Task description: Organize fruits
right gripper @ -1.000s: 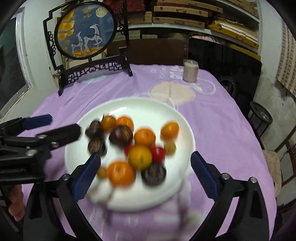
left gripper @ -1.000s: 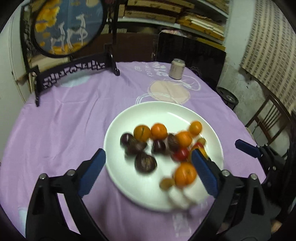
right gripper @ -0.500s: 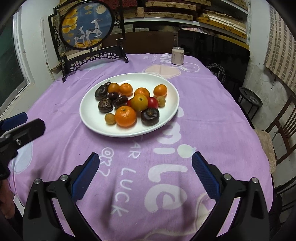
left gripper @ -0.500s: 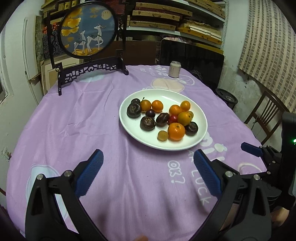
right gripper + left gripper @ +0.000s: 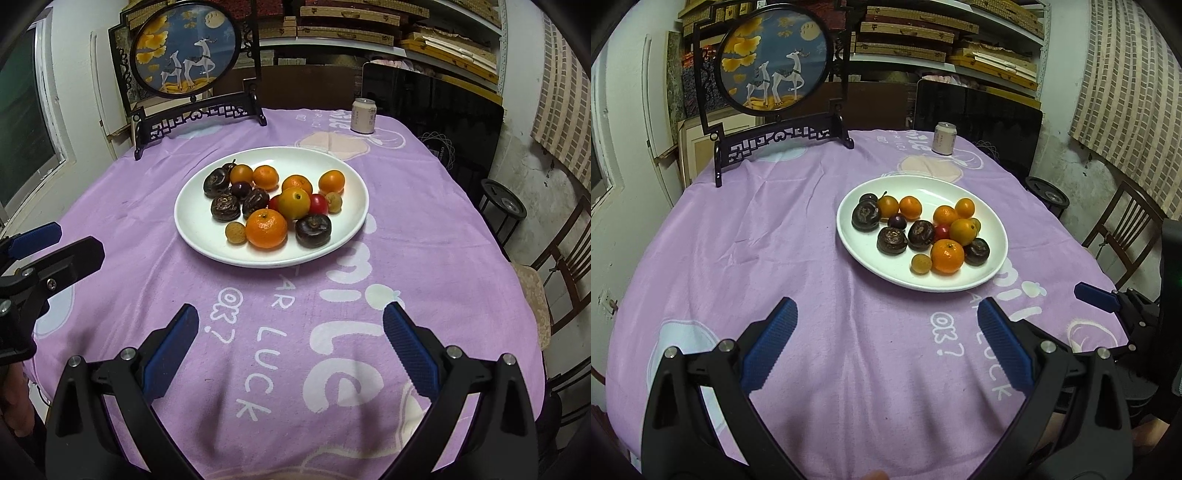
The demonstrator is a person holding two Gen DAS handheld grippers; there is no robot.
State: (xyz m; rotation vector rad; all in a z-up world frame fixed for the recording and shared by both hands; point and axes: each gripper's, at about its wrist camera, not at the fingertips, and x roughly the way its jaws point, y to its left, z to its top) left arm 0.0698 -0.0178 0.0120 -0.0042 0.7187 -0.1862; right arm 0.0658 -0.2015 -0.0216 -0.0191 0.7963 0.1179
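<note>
Left wrist view
Left tool [image 5: 886, 332]: spread wide, released, grasping nothing, poised above the purple-clothed desk [image 5: 738, 240].
Plate [image 5: 857, 254]: well ahead of the tool, slightly right, holding the fruits [image 5: 919, 230].
Right tool [image 5: 1095, 297]: one blue tip visible far right.

Right wrist view
Right tool [image 5: 290, 330]: spread wide, released, nothing between its pads.
Plate [image 5: 192, 232]: ahead, slightly left; fruits [image 5: 273, 203] piled on it.
Can [image 5: 364, 115]: far beyond the plate.

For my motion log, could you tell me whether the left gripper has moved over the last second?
Yes. The left gripper has drawn back toward the person: a second ago its fingers framed the white plate; now the plate lies well beyond them.
</note>
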